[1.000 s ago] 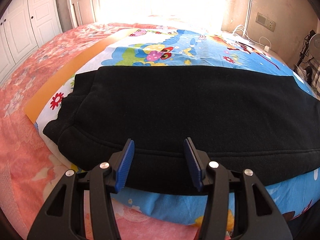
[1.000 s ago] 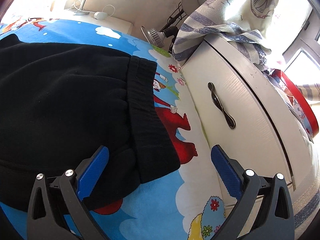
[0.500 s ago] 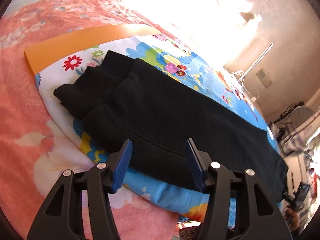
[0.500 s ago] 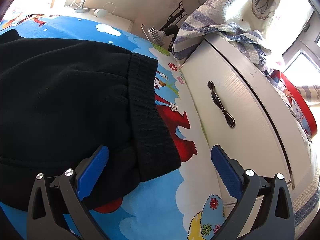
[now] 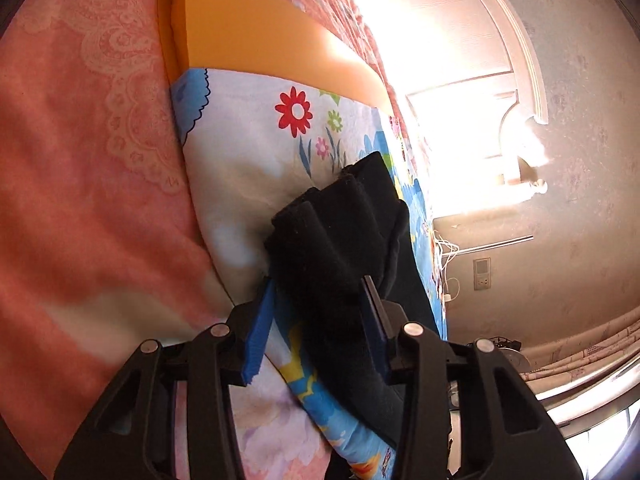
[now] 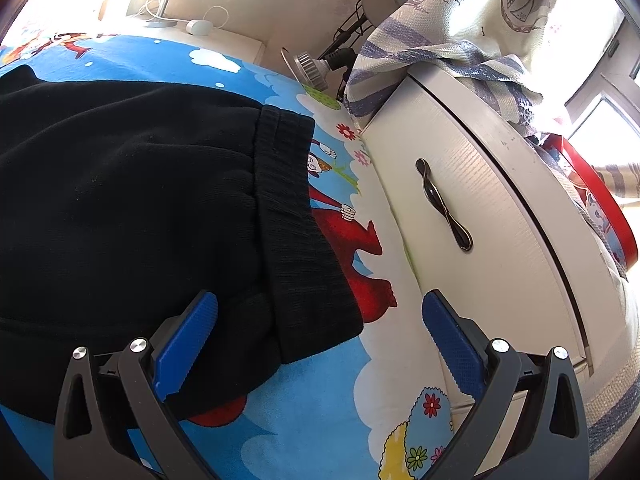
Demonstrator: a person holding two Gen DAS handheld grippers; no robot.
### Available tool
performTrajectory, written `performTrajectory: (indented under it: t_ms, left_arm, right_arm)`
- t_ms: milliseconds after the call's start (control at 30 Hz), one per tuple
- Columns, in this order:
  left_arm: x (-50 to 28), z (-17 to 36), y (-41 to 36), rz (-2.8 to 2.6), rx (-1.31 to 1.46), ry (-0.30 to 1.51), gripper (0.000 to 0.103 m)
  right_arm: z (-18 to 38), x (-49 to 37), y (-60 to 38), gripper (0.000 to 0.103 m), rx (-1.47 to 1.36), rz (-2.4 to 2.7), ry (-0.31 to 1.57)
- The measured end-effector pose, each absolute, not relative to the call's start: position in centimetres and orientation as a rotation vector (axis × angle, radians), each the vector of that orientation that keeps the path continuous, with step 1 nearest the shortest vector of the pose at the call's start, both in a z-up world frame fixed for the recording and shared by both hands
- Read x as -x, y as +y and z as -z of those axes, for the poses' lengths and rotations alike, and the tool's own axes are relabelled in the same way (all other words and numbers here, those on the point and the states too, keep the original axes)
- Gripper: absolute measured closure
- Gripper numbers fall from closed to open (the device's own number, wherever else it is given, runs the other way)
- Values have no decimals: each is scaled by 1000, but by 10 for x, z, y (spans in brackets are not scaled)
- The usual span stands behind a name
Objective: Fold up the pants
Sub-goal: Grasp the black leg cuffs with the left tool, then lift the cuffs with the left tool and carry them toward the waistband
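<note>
Pants: black fleece sweatpants (image 6: 132, 208) lie flat along the cartoon-print sheet (image 6: 328, 408), already doubled leg on leg; their ribbed waistband (image 6: 296, 220) is the end nearest the white cabinet (image 6: 492, 216), and the leg cuffs (image 5: 320, 232) are the far end from it.
Landmark: the sheet covers an orange foam pad (image 5: 256, 36) on a pink bedspread (image 5: 80, 184).
Left gripper: the left gripper (image 5: 320, 316) was hovering over the long edge of the pants a second ago; it has since swung along that edge to the cuff end and rolled over, so this view is now steeply tilted.
Left jaws: they have just been closing, and the bunched cuff fabric stands between them. The right-hand pad lies against the cloth; the left-hand pad appears to have a sliver of sheet showing beside it, so I judge the pinch not yet made.
Right gripper: the right gripper (image 6: 320, 336) hovers spread wide over the waistband corner, exactly as in the earlier views; nothing is pinched.
Meaning: the cuff end is being taken first, likely to carry it over toward the waistband for a crosswise fold.
Risk: both cuff layers must come up together, without catching the sheet beneath.
</note>
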State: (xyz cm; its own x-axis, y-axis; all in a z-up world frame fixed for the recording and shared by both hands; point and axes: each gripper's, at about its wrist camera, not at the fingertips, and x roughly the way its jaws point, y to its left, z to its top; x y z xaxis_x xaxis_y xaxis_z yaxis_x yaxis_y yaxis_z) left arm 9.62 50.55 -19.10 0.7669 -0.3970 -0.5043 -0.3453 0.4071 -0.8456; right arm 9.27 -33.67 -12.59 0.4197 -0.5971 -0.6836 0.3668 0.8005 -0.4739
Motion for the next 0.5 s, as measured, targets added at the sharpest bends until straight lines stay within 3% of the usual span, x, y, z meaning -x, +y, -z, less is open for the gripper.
performTrajectory:
  t_ms: [167, 300, 400, 500]
  left_arm:
    - [-114, 196, 513, 88, 1242, 715, 62]
    - [-126, 185, 508, 18, 1178, 757, 88]
    - [-123, 131, 482, -47, 976, 742, 92]
    - [-130, 52, 415, -128, 602, 756, 92]
  right_arm:
    - [125, -95, -342, 5, 224, 604, 979]
    - [121, -97, -343, 5, 192, 595, 1014]
    - [114, -92, -350, 5, 63, 528, 1042]
    - [108, -85, -354, 5, -45, 495, 1050]
